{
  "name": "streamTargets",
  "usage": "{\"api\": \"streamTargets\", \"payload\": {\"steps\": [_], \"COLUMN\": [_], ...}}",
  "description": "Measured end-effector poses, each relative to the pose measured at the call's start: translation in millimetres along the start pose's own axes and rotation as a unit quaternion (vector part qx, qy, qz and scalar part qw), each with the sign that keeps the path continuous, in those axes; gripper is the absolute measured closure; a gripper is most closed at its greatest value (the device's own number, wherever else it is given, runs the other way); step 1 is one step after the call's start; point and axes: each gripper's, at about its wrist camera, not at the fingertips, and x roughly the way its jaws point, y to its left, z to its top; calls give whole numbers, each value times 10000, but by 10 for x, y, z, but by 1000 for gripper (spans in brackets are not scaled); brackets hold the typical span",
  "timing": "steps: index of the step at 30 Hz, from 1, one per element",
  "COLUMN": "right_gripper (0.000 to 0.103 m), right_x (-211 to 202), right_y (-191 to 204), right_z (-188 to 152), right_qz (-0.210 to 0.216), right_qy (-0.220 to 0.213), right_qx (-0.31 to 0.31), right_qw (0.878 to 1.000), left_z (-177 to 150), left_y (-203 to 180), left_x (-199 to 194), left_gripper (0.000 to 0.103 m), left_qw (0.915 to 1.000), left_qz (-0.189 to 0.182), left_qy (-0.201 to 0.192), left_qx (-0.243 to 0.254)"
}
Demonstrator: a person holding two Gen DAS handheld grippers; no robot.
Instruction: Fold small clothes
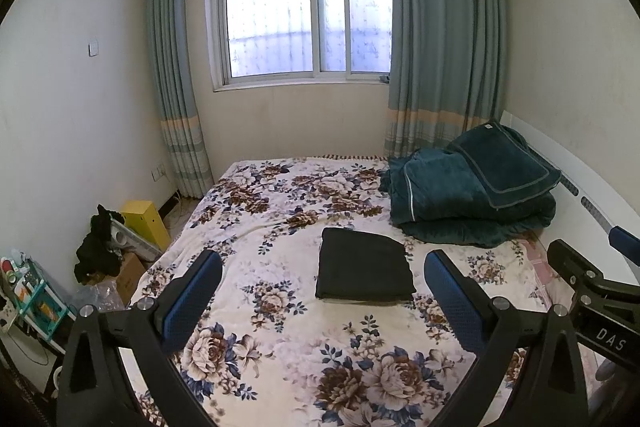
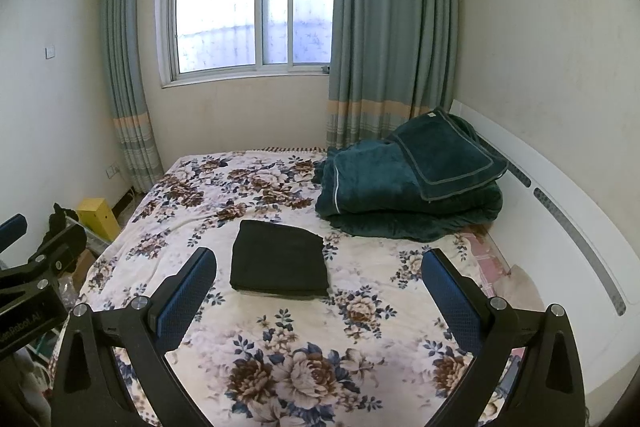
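Observation:
A dark garment lies folded into a neat rectangle on the floral bedspread; in the right wrist view the same folded garment sits left of centre on the bedspread. My left gripper is held above the bed short of the garment, open, with nothing between its blue-padded fingers. My right gripper is also open and empty, raised over the bed on the near side of the garment. The right gripper's body shows at the right edge of the left wrist view.
A folded teal blanket pile rests at the bed's far right by the white headboard. A yellow box, cardboard boxes and dark clothes crowd the floor left of the bed. A window and curtains back the room.

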Motion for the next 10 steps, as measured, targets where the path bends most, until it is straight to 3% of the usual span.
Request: {"api": "streamTargets", "payload": {"steps": [10], "right_gripper": [0], "right_x": [-24], "right_y": [24], "right_z": [-9], "right_qz": [-22], "right_qy": [-7], "right_qx": [29], "right_qw": [10000], "left_z": [-13], "left_y": [-25], "left_x": [7], "left_gripper": [0], "left_qw": [10000], "left_qz": [41], "left_qy": [-27], "left_qx": [-4]}}
